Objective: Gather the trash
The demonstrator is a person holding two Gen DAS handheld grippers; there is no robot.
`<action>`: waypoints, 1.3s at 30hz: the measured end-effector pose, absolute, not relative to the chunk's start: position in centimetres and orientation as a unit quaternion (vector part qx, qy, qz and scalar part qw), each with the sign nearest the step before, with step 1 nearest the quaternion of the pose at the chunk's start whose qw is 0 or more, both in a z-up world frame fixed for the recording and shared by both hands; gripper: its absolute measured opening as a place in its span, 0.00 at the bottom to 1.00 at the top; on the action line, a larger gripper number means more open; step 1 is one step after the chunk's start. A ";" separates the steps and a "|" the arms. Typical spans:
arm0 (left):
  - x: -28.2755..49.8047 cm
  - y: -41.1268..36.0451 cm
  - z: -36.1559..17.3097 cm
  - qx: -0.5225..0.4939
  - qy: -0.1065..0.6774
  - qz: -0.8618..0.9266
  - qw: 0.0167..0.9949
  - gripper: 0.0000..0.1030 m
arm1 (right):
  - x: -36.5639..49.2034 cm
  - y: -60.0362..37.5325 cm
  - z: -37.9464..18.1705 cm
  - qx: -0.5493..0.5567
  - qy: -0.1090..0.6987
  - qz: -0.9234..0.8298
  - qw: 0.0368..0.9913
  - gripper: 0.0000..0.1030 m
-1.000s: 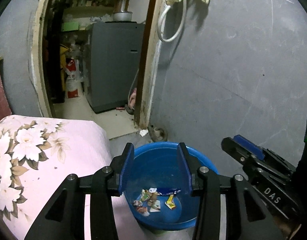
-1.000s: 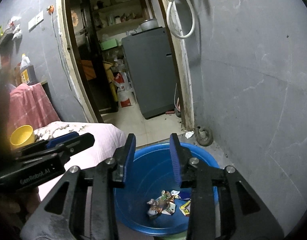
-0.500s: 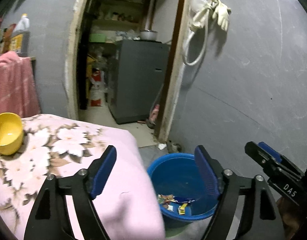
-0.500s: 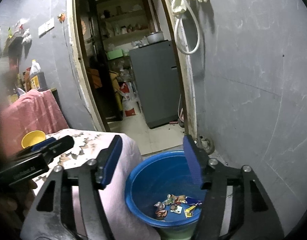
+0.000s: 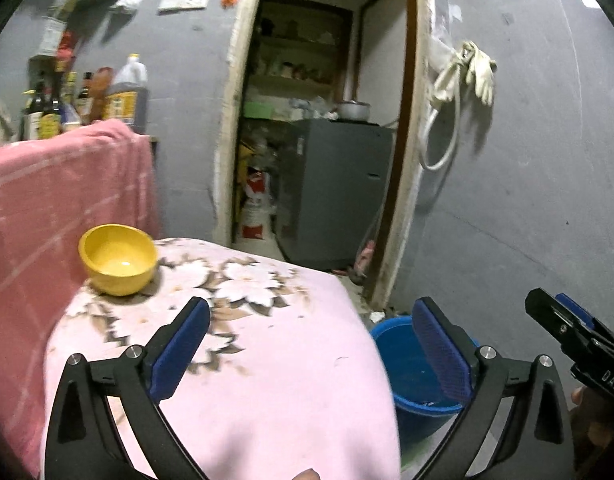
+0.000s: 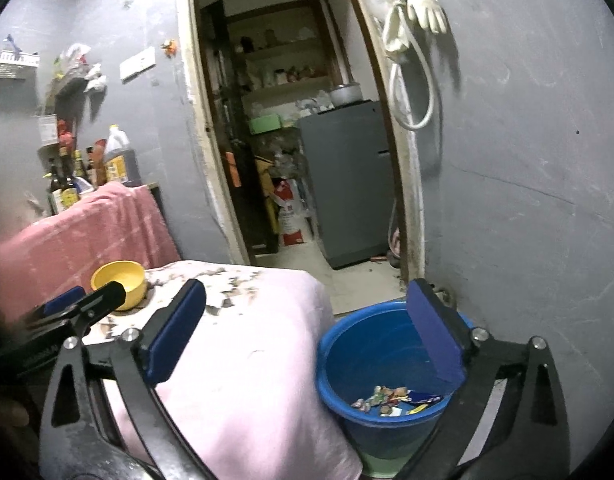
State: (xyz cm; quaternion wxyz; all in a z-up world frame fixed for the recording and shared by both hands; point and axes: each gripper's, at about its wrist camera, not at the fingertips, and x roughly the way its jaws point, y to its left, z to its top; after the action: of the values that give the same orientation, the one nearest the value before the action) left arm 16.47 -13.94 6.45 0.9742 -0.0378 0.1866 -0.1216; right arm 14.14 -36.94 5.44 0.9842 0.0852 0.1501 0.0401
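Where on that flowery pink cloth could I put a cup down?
The pink floral cloth looks bare from the small yellow bowl at its far left corner across to the edge above the blue plastic bucket. The bucket's bottom is littered with wrappers.

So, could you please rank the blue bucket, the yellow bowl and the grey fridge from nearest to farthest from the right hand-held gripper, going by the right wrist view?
From the right hand-held gripper:
1. Blue bucket, just below and right, beside the pink-covered table.
2. Yellow bowl, on the far left of the table top.
3. Grey fridge, through the doorway, well behind both.
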 end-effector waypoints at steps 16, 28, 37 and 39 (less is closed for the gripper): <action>7.9 -7.0 5.8 -0.034 0.158 -0.062 0.985 0.98 | 6.9 -30.4 5.0 0.058 0.117 0.075 0.989 1.00; 3.4 -4.0 4.4 -0.034 0.147 -0.033 0.988 0.98 | 2.5 -28.2 4.2 0.043 0.105 0.076 0.991 1.00; 0.9 -3.1 3.0 -0.022 0.130 -0.014 0.991 0.98 | 0.9 -27.3 2.4 0.024 0.108 0.060 0.992 1.00; 0.5 -3.0 2.4 -0.018 0.130 -0.009 0.991 0.98 | 0.6 -27.2 1.9 0.019 0.108 0.054 0.992 1.00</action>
State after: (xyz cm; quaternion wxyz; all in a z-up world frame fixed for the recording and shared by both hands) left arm 0.54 -3.04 2.40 0.9914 -0.0177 0.1296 -0.0094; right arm 0.62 -27.21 1.94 0.9925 0.0195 0.1078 0.0543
